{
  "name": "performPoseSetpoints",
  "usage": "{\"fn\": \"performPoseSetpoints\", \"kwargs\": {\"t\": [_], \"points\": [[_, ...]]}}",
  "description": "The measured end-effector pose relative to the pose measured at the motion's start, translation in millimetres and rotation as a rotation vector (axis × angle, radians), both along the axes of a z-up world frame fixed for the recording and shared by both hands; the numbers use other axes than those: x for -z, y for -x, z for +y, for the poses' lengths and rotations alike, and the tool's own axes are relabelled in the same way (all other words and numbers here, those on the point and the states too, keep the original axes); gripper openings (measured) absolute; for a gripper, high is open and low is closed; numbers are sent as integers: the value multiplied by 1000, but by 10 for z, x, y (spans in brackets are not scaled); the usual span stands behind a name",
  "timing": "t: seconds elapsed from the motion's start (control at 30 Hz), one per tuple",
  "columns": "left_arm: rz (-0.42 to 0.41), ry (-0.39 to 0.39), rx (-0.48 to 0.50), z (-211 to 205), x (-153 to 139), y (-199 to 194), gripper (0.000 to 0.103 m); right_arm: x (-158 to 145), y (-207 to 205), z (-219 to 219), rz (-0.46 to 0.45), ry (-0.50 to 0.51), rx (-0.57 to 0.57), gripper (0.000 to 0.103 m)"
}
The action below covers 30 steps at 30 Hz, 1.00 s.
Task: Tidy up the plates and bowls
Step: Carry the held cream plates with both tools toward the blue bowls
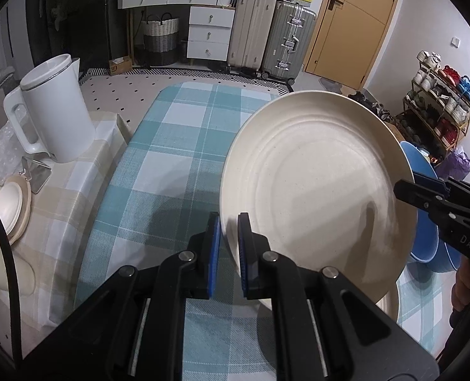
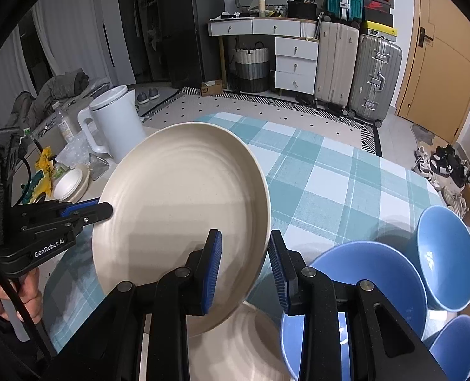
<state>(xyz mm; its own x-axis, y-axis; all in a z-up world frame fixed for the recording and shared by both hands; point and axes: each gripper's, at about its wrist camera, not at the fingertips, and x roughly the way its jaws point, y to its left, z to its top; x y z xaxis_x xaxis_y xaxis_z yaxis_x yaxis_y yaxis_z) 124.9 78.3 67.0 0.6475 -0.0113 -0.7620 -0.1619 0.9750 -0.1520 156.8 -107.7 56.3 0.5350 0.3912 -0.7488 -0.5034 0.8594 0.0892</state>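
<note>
Cream plate, tilted, is held clear of the checked tablecloth. Left gripper: jaws nearly closed, pads pinching plate rim at approx. 7 o'clock in left wrist view. Right gripper: jaws roughly half open, straddling plate rim at approx. 4 o'clock in right wrist view; pad contact w/ rim cannot be confirmed.

Second cream plate lies flat on cloth directly below the lifted one. Three blue bowls at 3–5 o'clock in right wrist view: large bowl just beside plates, second bowl and third bowl beyond it.

White kettle at 10 o'clock in left wrist view, on beige cloth.
</note>
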Motion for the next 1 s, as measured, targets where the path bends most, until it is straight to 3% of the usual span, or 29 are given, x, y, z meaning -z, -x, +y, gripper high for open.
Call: {"fn": "performPoseSetpoints", "kwargs": {"t": [0.53, 1.0], "points": [[13, -37, 86, -473, 32, 241, 7, -76, 476, -459, -19, -57, 60, 32], [36, -46, 135, -684, 204, 478, 7, 56, 868, -688, 0, -84, 105, 32]]}}
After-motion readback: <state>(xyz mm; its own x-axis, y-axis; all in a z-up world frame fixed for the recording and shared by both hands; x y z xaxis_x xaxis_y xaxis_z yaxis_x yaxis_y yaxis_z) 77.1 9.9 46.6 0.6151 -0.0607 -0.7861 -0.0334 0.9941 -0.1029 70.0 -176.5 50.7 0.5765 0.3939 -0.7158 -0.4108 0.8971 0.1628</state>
